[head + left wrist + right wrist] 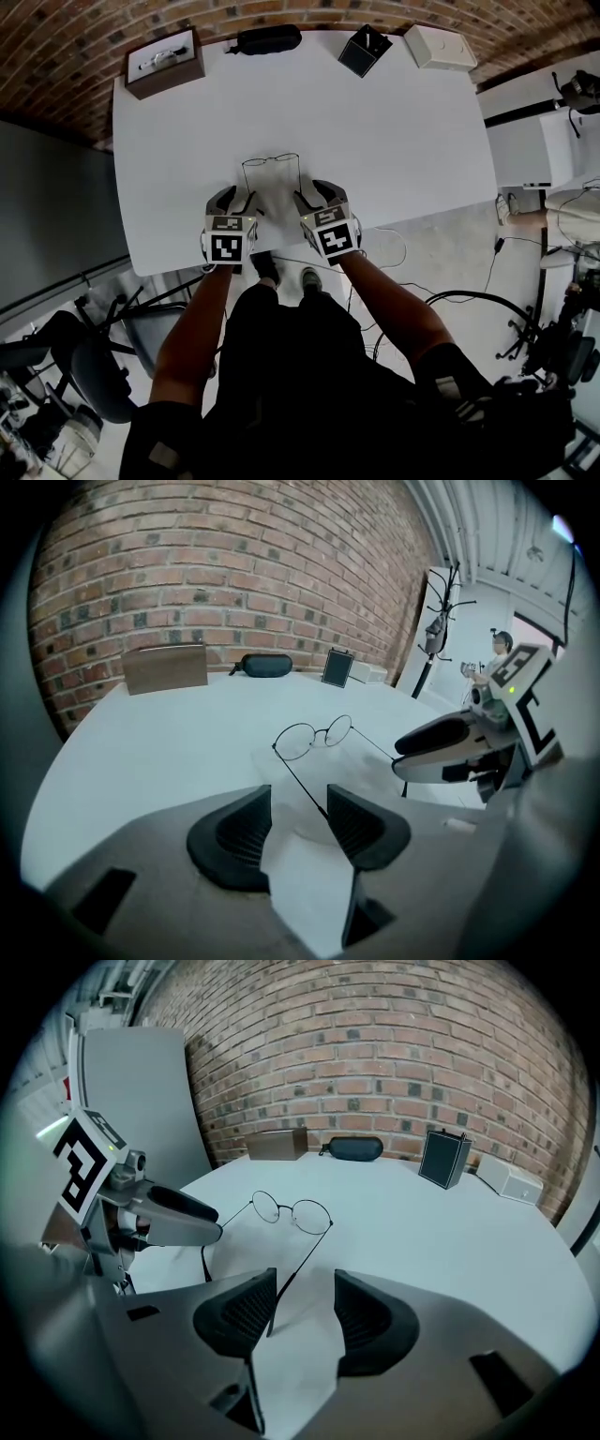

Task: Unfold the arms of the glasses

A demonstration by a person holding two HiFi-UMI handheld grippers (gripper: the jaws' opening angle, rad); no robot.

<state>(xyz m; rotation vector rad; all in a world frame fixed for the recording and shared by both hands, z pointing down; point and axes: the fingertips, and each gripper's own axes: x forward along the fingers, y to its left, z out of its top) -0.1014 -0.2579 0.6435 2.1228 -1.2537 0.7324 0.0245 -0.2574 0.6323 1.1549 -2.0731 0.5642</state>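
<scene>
1. Bench (394, 141): white top, rounded corners, mostly bare, set vs. a brick wall (234, 574).
2. Far edge, left to right in head view: brown box (164, 62), black case (267, 39), black box (364, 49), white box (439, 46).
3. Glasses (271, 161): thin wire frame w/ round lenses. They sit on the bench near its near edge, approx. mid-width and well apart from the far-edge items. Lenses face the wall; both arms are out and point back toward the person.
4. L gripper (236, 202): jaws apart, nothing clamped. One arm's tip lies btw the pads, just beside the pad at right in left gripper view.
5. R gripper (316, 197): jaws wide apart, no squeeze. The other arm runs btw the pads, closer to the pad at left in right gripper view.
6. Both grippers are side by side over the near edge, tilted down.
7. Room: grey floor w/ cables (469, 293) to the person's right, a 2nd white table (525, 131) at right, a dark chair (84, 361) lower left. A coat stand (439, 621) shows in left gripper view.
</scene>
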